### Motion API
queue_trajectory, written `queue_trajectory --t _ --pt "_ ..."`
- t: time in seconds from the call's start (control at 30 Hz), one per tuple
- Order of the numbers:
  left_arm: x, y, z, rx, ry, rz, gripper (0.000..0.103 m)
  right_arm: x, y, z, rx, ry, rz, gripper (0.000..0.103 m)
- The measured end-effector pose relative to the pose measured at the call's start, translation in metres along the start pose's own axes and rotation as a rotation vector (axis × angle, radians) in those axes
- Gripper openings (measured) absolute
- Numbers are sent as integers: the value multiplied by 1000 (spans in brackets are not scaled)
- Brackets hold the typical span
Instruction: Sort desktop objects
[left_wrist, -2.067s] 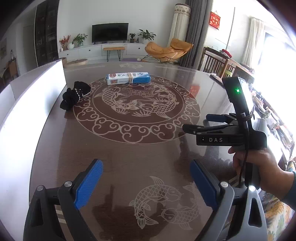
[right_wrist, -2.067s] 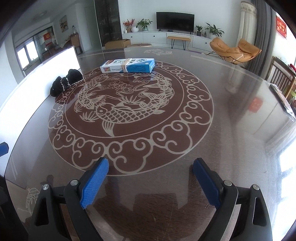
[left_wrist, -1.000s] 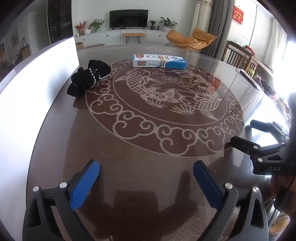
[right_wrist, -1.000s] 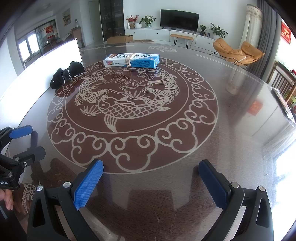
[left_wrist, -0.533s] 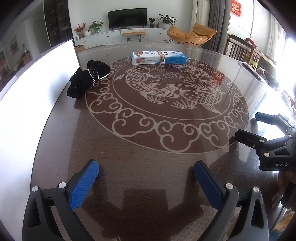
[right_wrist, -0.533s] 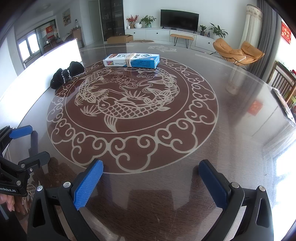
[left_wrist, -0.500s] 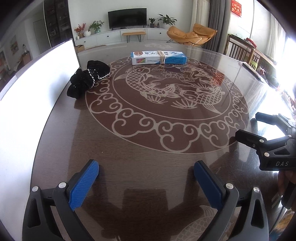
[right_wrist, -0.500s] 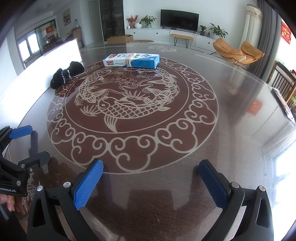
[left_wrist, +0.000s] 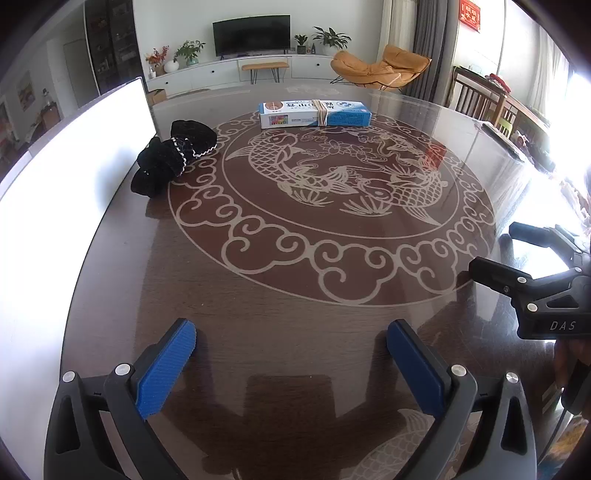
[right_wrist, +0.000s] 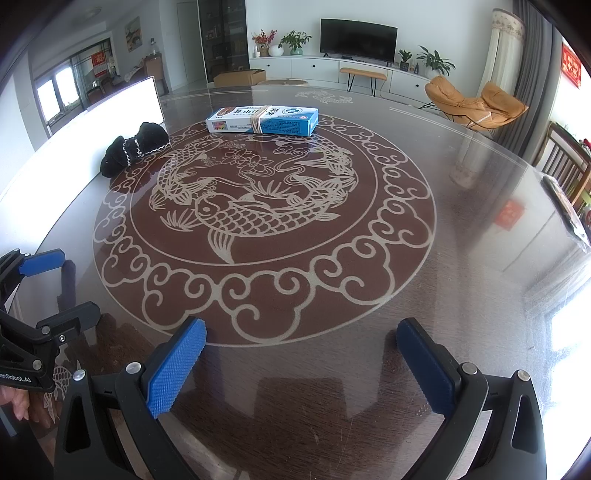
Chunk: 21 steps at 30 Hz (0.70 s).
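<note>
Both grippers hang low over the near edge of the round, glossy dark worktop (left_wrist: 122, 258), side by side and well short of anything on it. The left gripper (left_wrist: 291, 363) has its blue-padded fingers (left_wrist: 166, 363) spread wide with nothing between them, and the right gripper (right_wrist: 301, 360) is just the same, fingers (right_wrist: 177, 363) far apart and empty. On the far side of the carp medallion (right_wrist: 255, 206) inlaid in the worktop lies a long blue-and-white box (left_wrist: 314, 113), flat on its side with a rubber band around its middle. Off to the left, just beside the tall white panel (left_wrist: 55, 192) standing along that edge, sits a heap of black cloth with a pale beaded trim (left_wrist: 168, 160), well apart from the box.
</note>
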<state>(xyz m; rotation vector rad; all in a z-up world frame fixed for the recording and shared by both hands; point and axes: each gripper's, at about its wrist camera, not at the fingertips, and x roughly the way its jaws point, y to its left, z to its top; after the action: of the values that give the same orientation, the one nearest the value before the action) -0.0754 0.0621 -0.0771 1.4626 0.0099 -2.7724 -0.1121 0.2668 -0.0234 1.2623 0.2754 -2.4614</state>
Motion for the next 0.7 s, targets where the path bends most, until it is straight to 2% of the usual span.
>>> queue_trajectory --t 0.27,0.4,0.43,0.5,0.6,0.7 --pt "0 1 1 32 15 -13 103 0 0 0 0 0 0 103" --pt "-3 16 -3 26 9 -15 103 0 0 0 0 0 2 103" --pt "-5 21 -6 16 5 -11 103 0 -1 1 -2 -3 12 103" --pt "-6 26 -8 -2 0 -4 103 -1 -2 6 -16 -13 86 103" --pt "-5 26 -8 -8 -5 8 103 -1 -1 36 -66 -62 53 103" --pt "-5 26 -7 -11 -6 9 103 5 -2 91 -68 -121 73 103"
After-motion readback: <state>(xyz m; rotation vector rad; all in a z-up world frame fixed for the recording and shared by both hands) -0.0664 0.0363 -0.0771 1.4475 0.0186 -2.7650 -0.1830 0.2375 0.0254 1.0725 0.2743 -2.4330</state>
